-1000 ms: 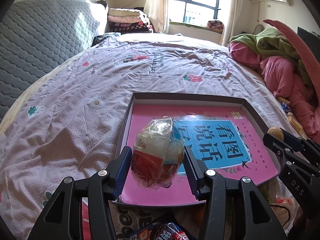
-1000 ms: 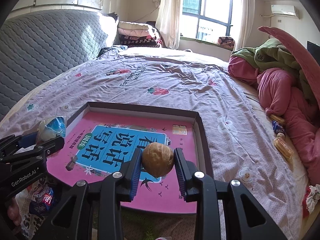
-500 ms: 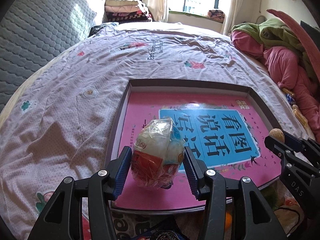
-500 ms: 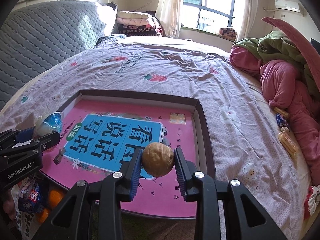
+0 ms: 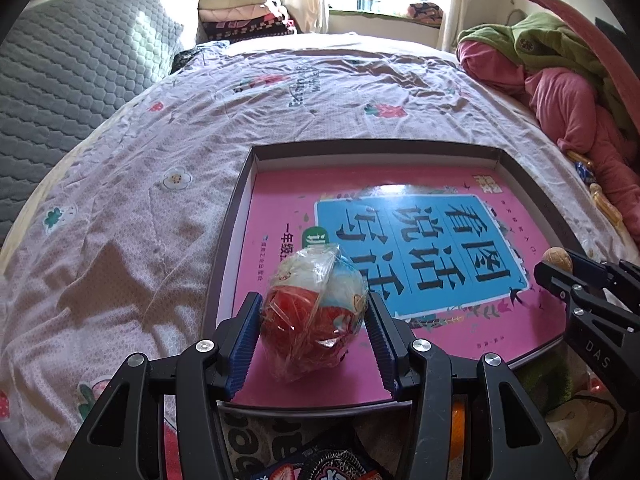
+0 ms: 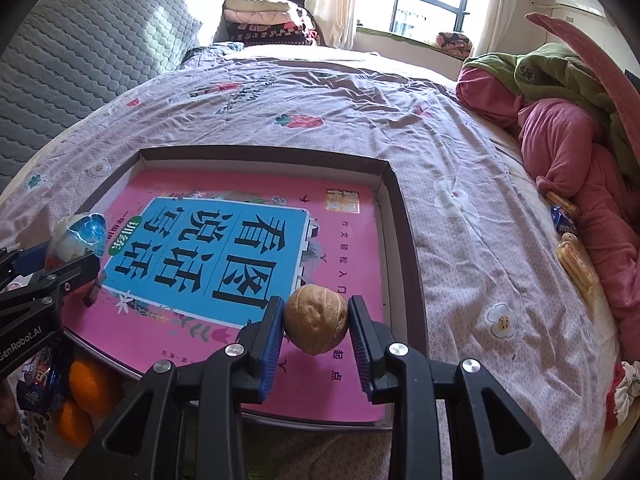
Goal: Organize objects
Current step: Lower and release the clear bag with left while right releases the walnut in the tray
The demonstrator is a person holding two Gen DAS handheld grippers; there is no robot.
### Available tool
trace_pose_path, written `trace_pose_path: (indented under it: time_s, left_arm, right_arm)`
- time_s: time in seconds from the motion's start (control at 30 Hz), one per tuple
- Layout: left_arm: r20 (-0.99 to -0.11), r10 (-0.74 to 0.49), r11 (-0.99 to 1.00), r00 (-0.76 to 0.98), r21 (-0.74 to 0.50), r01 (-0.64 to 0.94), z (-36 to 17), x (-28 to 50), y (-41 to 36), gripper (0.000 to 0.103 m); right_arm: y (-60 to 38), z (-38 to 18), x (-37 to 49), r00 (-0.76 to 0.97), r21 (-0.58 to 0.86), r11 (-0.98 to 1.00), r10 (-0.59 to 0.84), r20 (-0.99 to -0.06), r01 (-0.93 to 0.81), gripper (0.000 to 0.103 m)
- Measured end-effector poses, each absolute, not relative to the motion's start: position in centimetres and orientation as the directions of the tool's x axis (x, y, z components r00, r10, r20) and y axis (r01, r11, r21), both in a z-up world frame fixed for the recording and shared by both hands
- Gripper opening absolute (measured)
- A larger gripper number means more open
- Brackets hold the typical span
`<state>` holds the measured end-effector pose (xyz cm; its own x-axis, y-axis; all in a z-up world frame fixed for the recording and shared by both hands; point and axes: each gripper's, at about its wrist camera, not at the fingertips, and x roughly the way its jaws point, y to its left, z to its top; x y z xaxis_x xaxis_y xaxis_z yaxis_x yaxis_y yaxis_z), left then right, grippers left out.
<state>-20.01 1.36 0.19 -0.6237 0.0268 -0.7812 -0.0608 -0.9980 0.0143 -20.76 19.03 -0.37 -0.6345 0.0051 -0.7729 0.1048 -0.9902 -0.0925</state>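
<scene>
the left gripper (image 5: pixel 314 334) pinches a wrapped snack (image 5: pixel 316 312) at lower centre and the right gripper (image 6: pixel 315 332) a walnut (image 6: pixel 316 319), both over the shallow box (image 6: pixel 400 216); lowering each before releasing should stop rolling.

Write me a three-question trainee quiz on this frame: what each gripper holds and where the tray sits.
1. True or false: the right gripper is shut on a walnut.
2. What does the left gripper hold? A) an orange B) a plastic-wrapped snack C) nothing
3. Fill in: the tray with the pink book lies on the ____.

Key: 1 true; 2 B; 3 bed.
</scene>
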Motion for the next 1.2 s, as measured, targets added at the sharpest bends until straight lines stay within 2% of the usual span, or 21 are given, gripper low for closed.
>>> trace_pose_path:
  time_s: [0.33, 0.6, 0.73, 0.97, 1.2]
  left_arm:
    - [-0.785, -0.002, -0.994, -0.619, 0.071, -0.086, 0.2, -19.6, 2.1, 0.053]
    - [-0.794, 0.001, -0.993, -0.608, 0.071, -0.094, 0.2, -19.5, 2.1, 0.053]
    - [-0.826, 0.044, -0.995, -0.562, 0.015, -0.101, -0.5, -19.8, 1.7, 0.054]
    - [-0.827, 0.051, -0.995, -0.561, 0.007, -0.102, -0.5, -19.6, 1.4, 0.054]
    - [-0.82, 0.075, -0.995, -0.568, -0.023, -0.098, -0.2, -19.3, 0.7, 0.06]
  right_arm:
    - [19.5, -1.0, -20.9, -0.595, -0.096, -0.991, 0.024, -0.803, 0.091, 0.033]
    - [19.4, -1.2, -21.0, -0.578, -0.087, -0.992, 0.018, -0.816, 0.093, 0.033]
    - [19.5, -1.2, -21.0, -0.571, -0.082, -0.993, 0.017, -0.821, 0.088, 0.033]
    - [19.8, -1.2, -20.8, -0.562, -0.072, -0.994, 0.015, -0.827, 0.078, 0.036]
    - [20.4, -1.0, -20.6, -0.558, -0.052, -0.996, 0.007, -0.83, 0.065, 0.043]
